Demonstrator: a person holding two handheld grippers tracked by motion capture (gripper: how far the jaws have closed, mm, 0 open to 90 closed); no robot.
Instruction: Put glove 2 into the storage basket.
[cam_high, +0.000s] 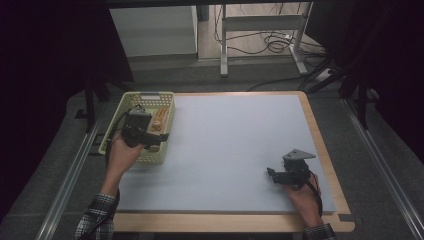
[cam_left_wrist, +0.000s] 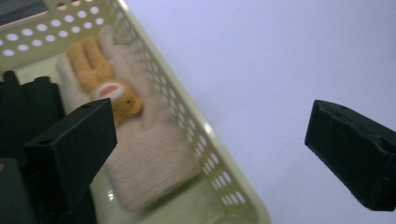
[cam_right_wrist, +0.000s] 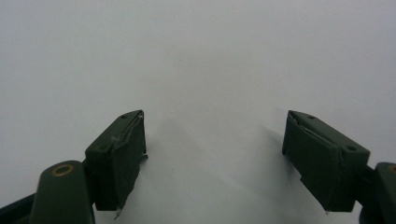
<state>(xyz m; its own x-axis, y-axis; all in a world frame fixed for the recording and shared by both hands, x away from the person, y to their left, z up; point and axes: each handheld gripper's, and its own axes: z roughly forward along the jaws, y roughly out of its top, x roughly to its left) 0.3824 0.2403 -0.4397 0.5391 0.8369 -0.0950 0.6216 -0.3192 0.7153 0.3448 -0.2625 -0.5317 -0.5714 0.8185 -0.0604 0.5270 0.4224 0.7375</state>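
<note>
Left gripper spread above basket edge; glove lying inside basket, not yet gripped. Right gripper spread, idle over bare tabletop. Removal of glove pending

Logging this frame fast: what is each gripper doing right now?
Left gripper: open, holding nothing, over the rim of the yellow basket with the cream glove inside.
Right gripper: open, holding nothing, above the grey mat.
</note>
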